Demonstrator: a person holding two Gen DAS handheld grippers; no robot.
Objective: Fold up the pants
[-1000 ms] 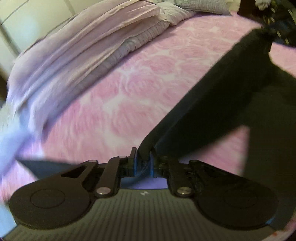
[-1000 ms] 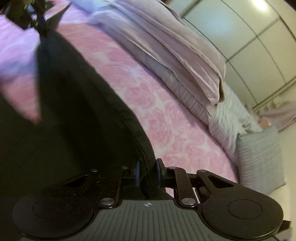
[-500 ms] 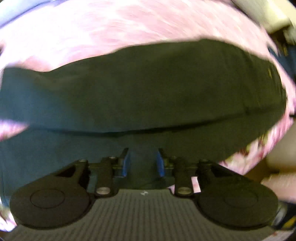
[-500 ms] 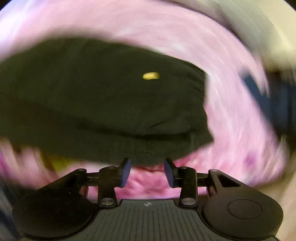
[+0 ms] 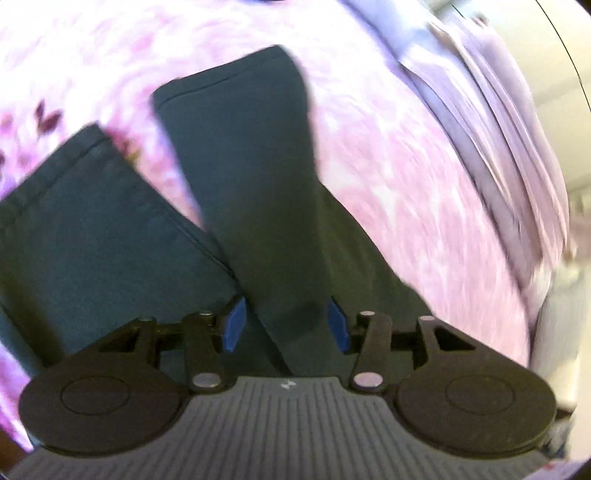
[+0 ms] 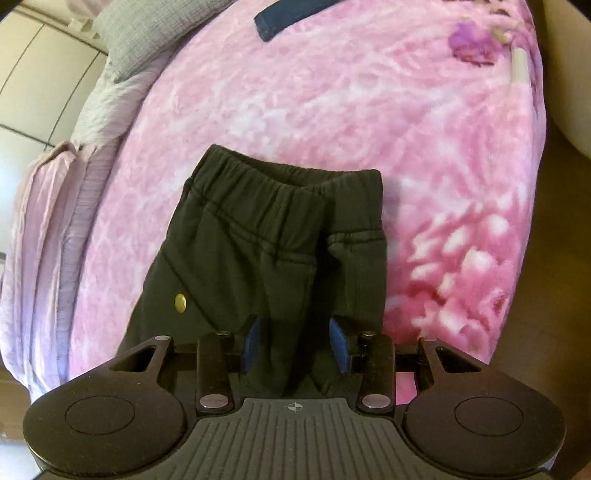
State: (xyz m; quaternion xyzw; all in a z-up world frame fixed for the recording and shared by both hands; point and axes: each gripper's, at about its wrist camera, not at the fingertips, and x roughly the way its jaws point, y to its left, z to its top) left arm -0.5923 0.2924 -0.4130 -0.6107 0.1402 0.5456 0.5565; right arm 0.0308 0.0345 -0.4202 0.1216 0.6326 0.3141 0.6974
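Observation:
Dark pants (image 5: 255, 206) lie flat on a pink flowered bedspread (image 5: 399, 177). In the left wrist view both legs spread away from me, one hem at the top middle, the other (image 5: 74, 155) at the left. My left gripper (image 5: 284, 325) stands open over the cloth, which passes between its blue pads without being pinched. In the right wrist view the waist end of the pants (image 6: 280, 236) faces away, with its elastic band and a brass snap (image 6: 180, 303). My right gripper (image 6: 293, 343) is open above a raised fold of the cloth.
A folded lilac duvet (image 6: 55, 229) and a grey pillow (image 6: 140, 40) lie along the far side of the bed (image 6: 424, 122). A dark blue strip of cloth (image 6: 291, 14) lies near the top. Pale cupboard doors (image 6: 33, 74) stand behind. The bed's edge drops off at the right.
A second ago both grippers were shut on the pants and held them up over the bed. Now the pants lie flat on the bedspread and both grippers have opened.

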